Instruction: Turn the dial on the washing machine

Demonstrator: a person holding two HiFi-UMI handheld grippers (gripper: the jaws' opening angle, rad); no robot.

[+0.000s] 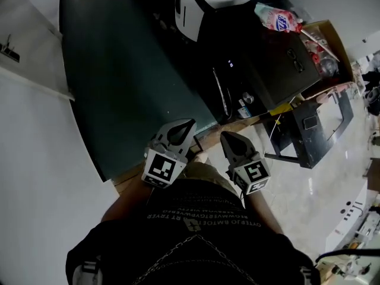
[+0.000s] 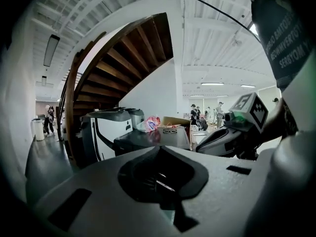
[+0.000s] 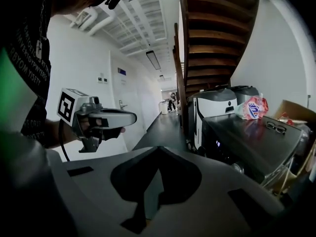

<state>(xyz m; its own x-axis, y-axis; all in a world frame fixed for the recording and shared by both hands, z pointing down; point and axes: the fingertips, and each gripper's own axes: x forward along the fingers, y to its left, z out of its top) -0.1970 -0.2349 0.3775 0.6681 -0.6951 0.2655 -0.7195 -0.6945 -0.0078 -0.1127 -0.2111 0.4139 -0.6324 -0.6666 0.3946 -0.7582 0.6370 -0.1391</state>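
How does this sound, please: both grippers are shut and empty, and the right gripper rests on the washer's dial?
One point is wrong. The left gripper and right gripper are shut and empty, but the right one is short of the washer and its dial. The head view shows the gap.

Dark machine top [image 3: 256, 137], pink packet [image 3: 250, 107], glasses [image 3: 274, 127] on it

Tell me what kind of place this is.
Probably an open-plan workshop or lab hall rather than a home. A dark wooden staircase rises over a dark grey washing machine, and beside them a long white corridor runs off under a strip ceiling light.
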